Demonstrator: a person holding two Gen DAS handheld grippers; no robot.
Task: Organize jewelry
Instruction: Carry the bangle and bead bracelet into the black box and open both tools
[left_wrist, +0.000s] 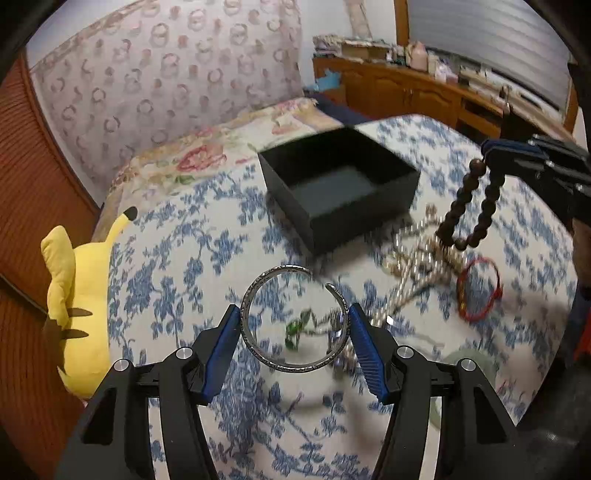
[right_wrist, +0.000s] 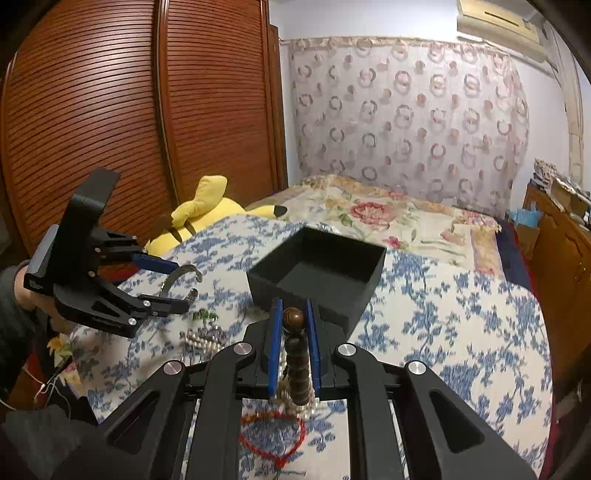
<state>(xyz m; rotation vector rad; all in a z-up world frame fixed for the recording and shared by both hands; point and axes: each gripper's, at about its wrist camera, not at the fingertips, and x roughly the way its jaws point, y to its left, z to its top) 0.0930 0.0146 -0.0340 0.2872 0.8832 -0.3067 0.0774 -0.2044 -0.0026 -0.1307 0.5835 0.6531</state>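
My left gripper (left_wrist: 294, 323) is shut on a silver open bangle (left_wrist: 273, 363), held above the bed; it also shows in the right wrist view (right_wrist: 183, 286) with the bangle (right_wrist: 173, 277). My right gripper (right_wrist: 292, 314) is shut on a dark wooden bead bracelet (right_wrist: 295, 362), which hangs from it in the left wrist view (left_wrist: 467, 206). An open, empty black box (left_wrist: 354, 221) sits on the blue floral bedspread ahead; it also shows in the right wrist view (right_wrist: 314, 288). A pearl necklace (left_wrist: 413, 269), a red cord bracelet (left_wrist: 478, 288) and a green-stone piece (left_wrist: 295, 328) lie on the bed.
A yellow plush toy (left_wrist: 81, 295) lies at the bed's left edge beside a wooden wardrobe (right_wrist: 110, 110). A patterned headboard (left_wrist: 166, 85) stands behind. A cluttered wooden dresser (left_wrist: 424, 88) is at the far right. A pale green bangle (left_wrist: 465, 362) lies near my left gripper.
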